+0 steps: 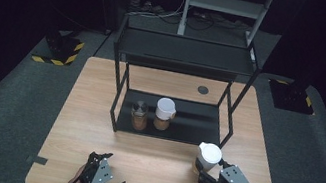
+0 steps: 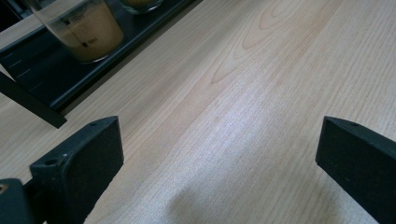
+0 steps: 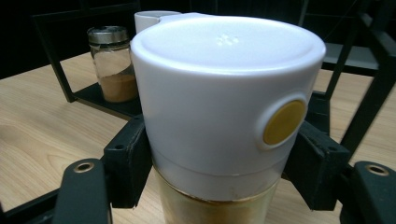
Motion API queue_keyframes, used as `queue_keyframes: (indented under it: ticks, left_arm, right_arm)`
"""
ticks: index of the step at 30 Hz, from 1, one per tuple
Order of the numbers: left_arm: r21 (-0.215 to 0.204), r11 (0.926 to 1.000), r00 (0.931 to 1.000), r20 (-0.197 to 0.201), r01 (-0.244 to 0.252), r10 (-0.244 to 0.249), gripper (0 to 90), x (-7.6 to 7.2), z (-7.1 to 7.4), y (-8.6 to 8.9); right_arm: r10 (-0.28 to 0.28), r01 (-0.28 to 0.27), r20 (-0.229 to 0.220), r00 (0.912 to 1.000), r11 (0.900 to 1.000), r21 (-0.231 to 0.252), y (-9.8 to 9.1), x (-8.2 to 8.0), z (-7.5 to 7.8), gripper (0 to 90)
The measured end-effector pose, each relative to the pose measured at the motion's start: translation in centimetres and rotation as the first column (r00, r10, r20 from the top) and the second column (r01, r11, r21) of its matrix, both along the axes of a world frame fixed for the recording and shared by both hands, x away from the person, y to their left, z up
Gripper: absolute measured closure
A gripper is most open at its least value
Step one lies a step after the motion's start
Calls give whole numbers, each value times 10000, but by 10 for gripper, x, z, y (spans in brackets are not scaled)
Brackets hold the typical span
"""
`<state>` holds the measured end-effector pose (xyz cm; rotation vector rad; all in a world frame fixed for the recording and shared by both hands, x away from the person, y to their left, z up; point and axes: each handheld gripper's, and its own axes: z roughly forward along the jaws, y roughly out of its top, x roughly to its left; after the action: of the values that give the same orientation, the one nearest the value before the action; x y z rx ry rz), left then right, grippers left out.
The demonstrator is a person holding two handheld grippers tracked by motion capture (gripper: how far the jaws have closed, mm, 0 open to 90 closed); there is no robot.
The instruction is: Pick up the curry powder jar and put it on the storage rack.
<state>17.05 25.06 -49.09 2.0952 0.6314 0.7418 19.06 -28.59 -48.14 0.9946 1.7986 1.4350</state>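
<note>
Right gripper point(image 1: 211, 173) fingers clamped on the white-lidded jar point(image 1: 207, 158), just below its lid; jar upright, near the right front leg of the black rack point(image 1: 185, 55), in front of the rack's lower shelf. Open wood surface point(image 1: 94, 125) between rack and near edge. Shelf holds a metal-lidded spice jar point(image 1: 139, 115) and another white-lidded jar point(image 1: 164, 113), side by side, room to their right. Left gripper point(image 1: 109, 168) low at the near edge, fingers spread wide, holding nothing. Dark room, grey carpet around.
</note>
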Motion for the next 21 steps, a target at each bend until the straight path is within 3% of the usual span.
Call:
queue_keyframes:
  ticks: [14,21]
  left_arm:
    - [-37,10000,10000,6,16,-16,12,0,0,1]
    - [-59,10000,10000,20,29,-29,12,0,-1,1]
  right_arm:
    - [206,-203,85,9998,9993,-328,20,22,16,306]
    - [170,-170,16,9999,9997,-165,24,33,22,306]
